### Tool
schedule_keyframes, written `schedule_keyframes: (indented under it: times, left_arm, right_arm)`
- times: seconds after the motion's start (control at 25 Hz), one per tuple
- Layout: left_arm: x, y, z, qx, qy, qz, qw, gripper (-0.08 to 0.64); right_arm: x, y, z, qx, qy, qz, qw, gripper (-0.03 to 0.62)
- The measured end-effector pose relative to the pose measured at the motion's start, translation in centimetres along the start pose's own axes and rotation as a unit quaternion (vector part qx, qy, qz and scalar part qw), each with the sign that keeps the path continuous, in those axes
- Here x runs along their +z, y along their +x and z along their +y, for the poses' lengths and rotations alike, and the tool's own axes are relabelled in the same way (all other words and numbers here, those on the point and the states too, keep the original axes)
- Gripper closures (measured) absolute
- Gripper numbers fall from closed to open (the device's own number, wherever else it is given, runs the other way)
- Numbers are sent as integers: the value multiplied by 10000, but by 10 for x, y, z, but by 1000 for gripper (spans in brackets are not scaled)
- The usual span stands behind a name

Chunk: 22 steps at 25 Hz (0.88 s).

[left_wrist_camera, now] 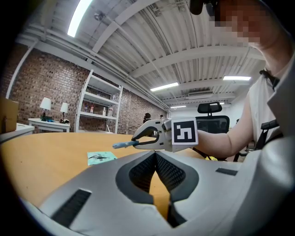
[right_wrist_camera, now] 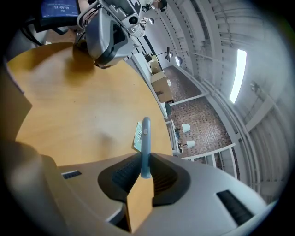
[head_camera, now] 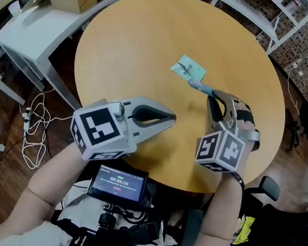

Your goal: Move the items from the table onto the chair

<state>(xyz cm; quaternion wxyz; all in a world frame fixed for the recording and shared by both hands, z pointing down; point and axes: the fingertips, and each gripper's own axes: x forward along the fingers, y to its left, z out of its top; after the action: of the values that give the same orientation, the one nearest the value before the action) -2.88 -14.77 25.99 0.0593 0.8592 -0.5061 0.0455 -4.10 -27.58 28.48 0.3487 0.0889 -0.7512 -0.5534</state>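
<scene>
A round, light-brown wooden table (head_camera: 146, 46) is shown. 1 small, flat, pale-green paper packet (head_camera: 188, 69) with dark print is laid directly on its top, toward the far right, well inside the rim.

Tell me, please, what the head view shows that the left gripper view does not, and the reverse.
Only the head view: floor cables, a small screen at the person's chest, and the left gripper's marker cube. Only the left gripper view: two lamps and ceiling lights. Both: the round table, the teal card lying on it, and the right tongs shut on a blue stick.
</scene>
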Motion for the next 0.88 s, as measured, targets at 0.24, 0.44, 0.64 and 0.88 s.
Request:
schedule_keyframes:
  times: [0.24, 0.44, 0.64, 0.88]
  left_arm:
    - [4, 12, -9, -164, 49, 29, 9998, 549]
    - [4, 40, -29, -593, 136, -27, 9981, 549]
    - [8, 80, -62, -1186, 299, -8, 9925, 549]
    - [18, 126, -127, -1987, 402, 158, 9791, 549]
  right_arm:
    - [-10, -20, -6, -113, 815, -175, 9965, 525]
    - [-36, -50, -1, -141, 1872, -247, 9819, 525]
    - [-76, -86, 12, -298, 2105, 151, 9770, 525]
    - [-140, -150, 29, -652, 2509, 795, 9625, 525]
